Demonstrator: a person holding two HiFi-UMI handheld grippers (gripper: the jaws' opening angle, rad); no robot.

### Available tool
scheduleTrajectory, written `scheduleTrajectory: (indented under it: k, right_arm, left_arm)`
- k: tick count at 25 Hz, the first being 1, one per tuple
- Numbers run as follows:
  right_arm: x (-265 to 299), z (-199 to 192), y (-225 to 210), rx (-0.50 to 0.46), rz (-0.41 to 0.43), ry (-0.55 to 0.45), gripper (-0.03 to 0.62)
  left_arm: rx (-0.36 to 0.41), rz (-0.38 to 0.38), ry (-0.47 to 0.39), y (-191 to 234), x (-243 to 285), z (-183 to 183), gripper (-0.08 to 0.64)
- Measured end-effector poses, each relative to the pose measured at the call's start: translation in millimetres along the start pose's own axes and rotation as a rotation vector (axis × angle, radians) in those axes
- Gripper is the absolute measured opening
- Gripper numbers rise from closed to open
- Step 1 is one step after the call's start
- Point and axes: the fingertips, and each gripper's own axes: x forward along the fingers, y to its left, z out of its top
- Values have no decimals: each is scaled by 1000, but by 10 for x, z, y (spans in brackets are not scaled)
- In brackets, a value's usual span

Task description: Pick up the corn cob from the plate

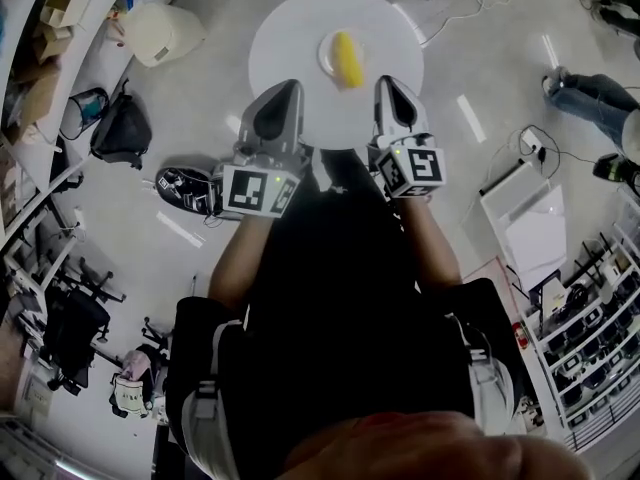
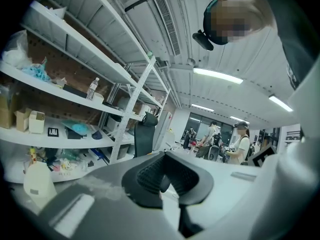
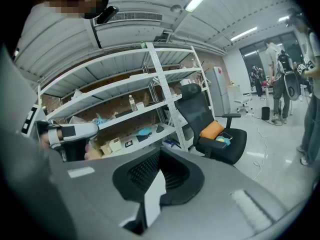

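Note:
A yellow corn cob [image 1: 347, 59] lies on a small white plate [image 1: 327, 58] at the middle of a round white table [image 1: 290, 28] in the head view. My left gripper [image 1: 290, 86] hovers over the table's near edge, left of the plate and a short way from it. My right gripper [image 1: 385, 81] is at the near edge to the plate's right. Both look shut with nothing in them. In the left gripper view the left gripper [image 2: 165, 181] points at shelving, and in the right gripper view the right gripper [image 3: 157, 176] does too; neither view shows the corn.
A black bag [image 1: 122, 128], a white container [image 1: 160, 33] and a dark shoe [image 1: 185, 188] lie on the floor left of the table. Storage shelves [image 2: 75, 99] line the left wall. A black office chair [image 3: 210, 124] stands by them. A white cabinet [image 1: 530, 228] and a seated person's legs [image 1: 590, 93] are at the right.

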Motion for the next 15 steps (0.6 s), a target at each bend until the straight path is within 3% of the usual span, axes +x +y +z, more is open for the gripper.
scheduleTrajectory:
  k: [15]
  right_arm:
    - [459, -481, -79, 6, -4, 106, 8]
  left_arm:
    - [-19, -21, 29, 182, 234, -235, 5]
